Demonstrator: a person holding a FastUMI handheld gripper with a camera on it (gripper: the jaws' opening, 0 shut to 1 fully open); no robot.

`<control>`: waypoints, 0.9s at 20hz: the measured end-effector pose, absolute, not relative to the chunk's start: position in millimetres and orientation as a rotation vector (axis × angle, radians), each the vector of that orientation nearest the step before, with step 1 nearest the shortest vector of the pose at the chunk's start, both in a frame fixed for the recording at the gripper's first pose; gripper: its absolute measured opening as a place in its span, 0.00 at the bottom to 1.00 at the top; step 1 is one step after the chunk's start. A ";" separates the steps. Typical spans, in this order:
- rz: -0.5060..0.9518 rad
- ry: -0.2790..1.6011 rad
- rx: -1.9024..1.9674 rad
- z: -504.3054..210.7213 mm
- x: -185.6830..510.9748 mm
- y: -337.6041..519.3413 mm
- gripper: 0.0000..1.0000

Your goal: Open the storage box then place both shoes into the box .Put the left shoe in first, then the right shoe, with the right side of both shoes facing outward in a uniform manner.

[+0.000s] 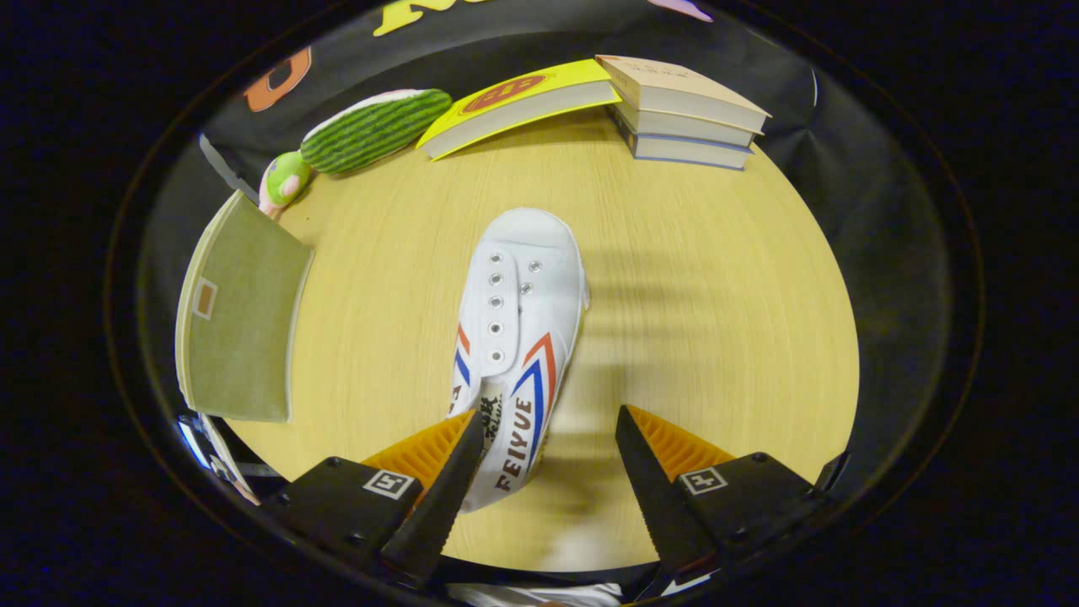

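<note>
We judge the task early: our gripper (548,447) stands wide open, gripping nothing, the white canvas shoe with red and blue stripes (518,337) on the wooden worktop (700,295) at frame centre, its heel between the fingers, unboxed.

Pale wood-grain tabletop (674,320) under even light, black cloth wall (523,42) close behind it.

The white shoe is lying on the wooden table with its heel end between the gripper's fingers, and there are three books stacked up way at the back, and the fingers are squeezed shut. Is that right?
Almost. The gripper view shows the gripper open, not squeezed shut: only one finger is against the white shoe, the other stands apart. The rest holds: the shoe lies on the wooden table, heel end between the fingers, with three stacked books at the back.
</note>
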State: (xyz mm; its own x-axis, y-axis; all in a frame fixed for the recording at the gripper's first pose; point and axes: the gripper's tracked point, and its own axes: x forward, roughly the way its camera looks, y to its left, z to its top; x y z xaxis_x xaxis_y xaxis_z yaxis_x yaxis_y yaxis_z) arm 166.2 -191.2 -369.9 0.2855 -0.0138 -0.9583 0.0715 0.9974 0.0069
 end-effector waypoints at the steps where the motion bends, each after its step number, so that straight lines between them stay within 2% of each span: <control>1: -0.050 1.284 0.058 -374.8 169.8 -190.5 0.92; 2: -0.031 1.306 0.064 -383.2 169.9 -187.8 0.88; 3: 0.003 1.349 0.076 -391.4 165.4 -181.7 0.76; 4: 0.025 1.322 0.122 -391.5 172.6 -176.8 0.68; 9: -0.008 1.285 0.154 -378.5 174.1 -184.0 0.27; 11: -0.013 1.261 0.142 -364.5 175.9 -183.6 0.18; 13: 0.002 1.246 0.160 -349.6 171.4 -174.7 0.13; 18: 0.030 1.171 0.197 -310.4 169.9 -154.1 0.09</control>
State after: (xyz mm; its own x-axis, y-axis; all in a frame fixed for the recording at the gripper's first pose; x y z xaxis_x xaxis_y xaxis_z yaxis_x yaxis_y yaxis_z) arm 169.9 -154.1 -310.4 0.3912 0.1256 -0.9117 0.0790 0.9824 0.1692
